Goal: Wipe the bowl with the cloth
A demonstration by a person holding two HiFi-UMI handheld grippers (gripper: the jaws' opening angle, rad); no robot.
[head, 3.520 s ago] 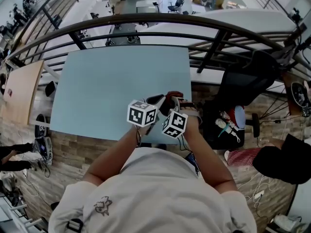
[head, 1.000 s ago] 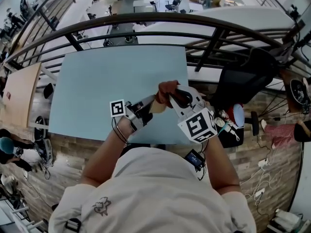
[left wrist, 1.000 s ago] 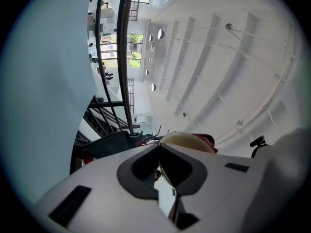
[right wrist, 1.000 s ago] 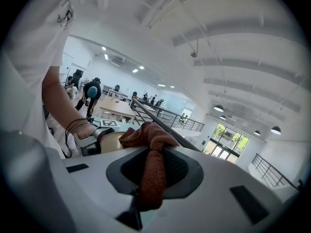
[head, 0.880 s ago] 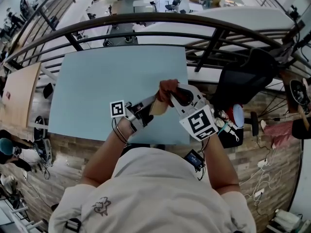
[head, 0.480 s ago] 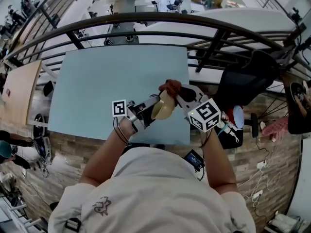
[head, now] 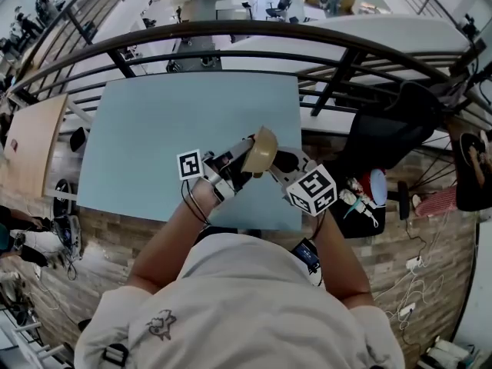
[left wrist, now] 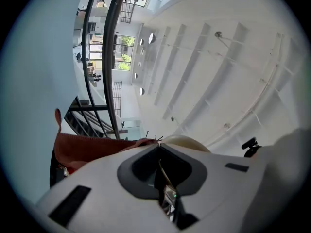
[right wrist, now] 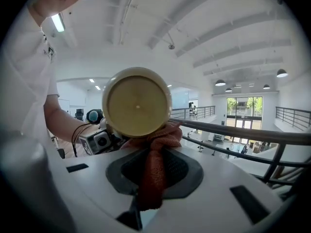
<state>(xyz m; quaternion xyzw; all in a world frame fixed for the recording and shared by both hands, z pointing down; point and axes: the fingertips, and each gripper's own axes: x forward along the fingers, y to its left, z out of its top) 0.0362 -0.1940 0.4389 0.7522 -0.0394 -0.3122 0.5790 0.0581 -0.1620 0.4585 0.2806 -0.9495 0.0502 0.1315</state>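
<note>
bowl (right wrist: pixel 137 101) is pinched by its rim in the closed left gripper (left wrist: pixel 160 152) above the table's (head: pixel 154 129) near right edge, so cloth (right wrist: pixel 151 176) clamped in the right gripper (right wrist: pixel 153 152) can be pressed against its outside.

No legible txt, nos. or brands are showing; shirt print (head: pixel 163 325) is perhaps carrying letters, too small to read.

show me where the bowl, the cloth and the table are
bowl (right wrist: pixel 137 102), right gripper view, middle of its round face
cloth (right wrist: pixel 152 174), right gripper view, the bunched strip hanging below the bowl
table (head: pixel 169 129), head view, bare pale blue top
</note>
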